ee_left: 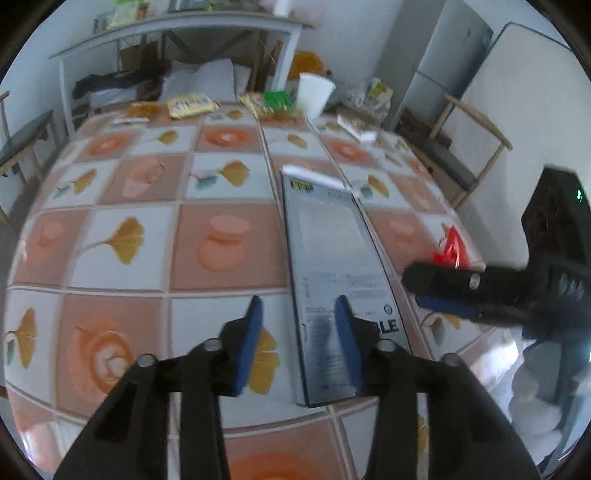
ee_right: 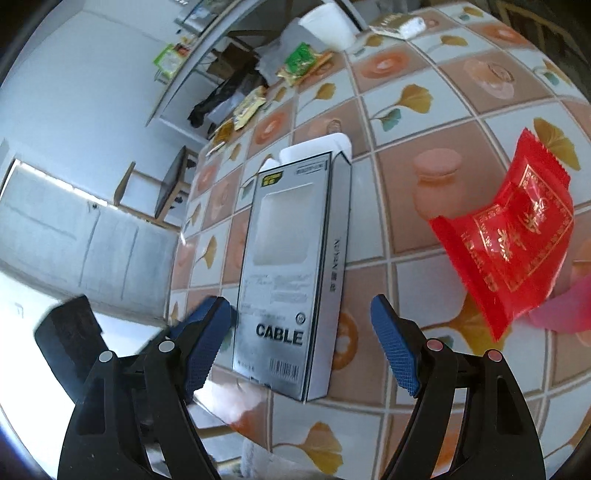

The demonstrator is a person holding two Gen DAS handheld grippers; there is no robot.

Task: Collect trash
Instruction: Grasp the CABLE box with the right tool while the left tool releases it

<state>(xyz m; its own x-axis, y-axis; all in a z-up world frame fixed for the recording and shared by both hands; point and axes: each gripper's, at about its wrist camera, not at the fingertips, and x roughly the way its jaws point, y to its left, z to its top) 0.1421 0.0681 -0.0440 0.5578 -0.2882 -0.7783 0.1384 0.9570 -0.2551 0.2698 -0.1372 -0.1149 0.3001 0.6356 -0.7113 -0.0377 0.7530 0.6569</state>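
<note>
Right wrist | cable box (ee_right: 291,266) far flap open, contents unseen | right tool (ee_right: 301,328) wide | left tool (ee_left: 299,325) narrow, empty

A table (ee_left: 122,229) under a checked cloth printed with ginkgo leaves. Beyond its far edge stands a grey shelf unit (ee_left: 177,27), a refrigerator (ee_left: 447,66) at far right, a wooden chair (ee_left: 461,155) nearer.

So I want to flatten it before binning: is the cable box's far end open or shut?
Open. On the cable box, lying flat on the table, the white end flap is folded out. Whether anything is inside cannot be told.
</note>
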